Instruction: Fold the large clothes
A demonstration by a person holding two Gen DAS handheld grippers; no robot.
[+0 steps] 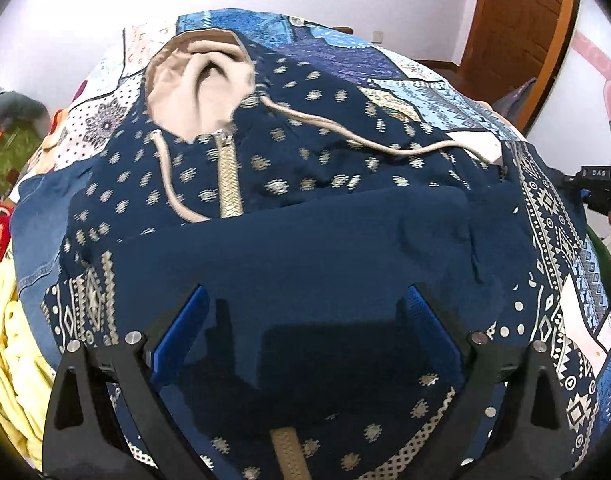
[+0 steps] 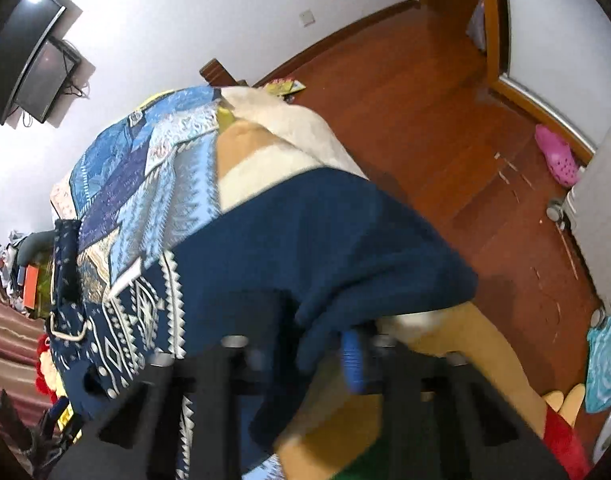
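The left gripper (image 1: 305, 328), fingers spread wide, hovers over a navy patterned hoodie (image 1: 305, 184) lying flat on a blue patchwork bedspread (image 1: 425, 88). White walls and a wooden door (image 1: 517, 28) stand behind. In the right view, the right gripper (image 2: 325, 356) pinches a plain navy fold of the hoodie (image 2: 325, 240) at the bed's edge, above a reddish wooden floor (image 2: 425, 100). A television (image 2: 25, 52) hangs on the wall.
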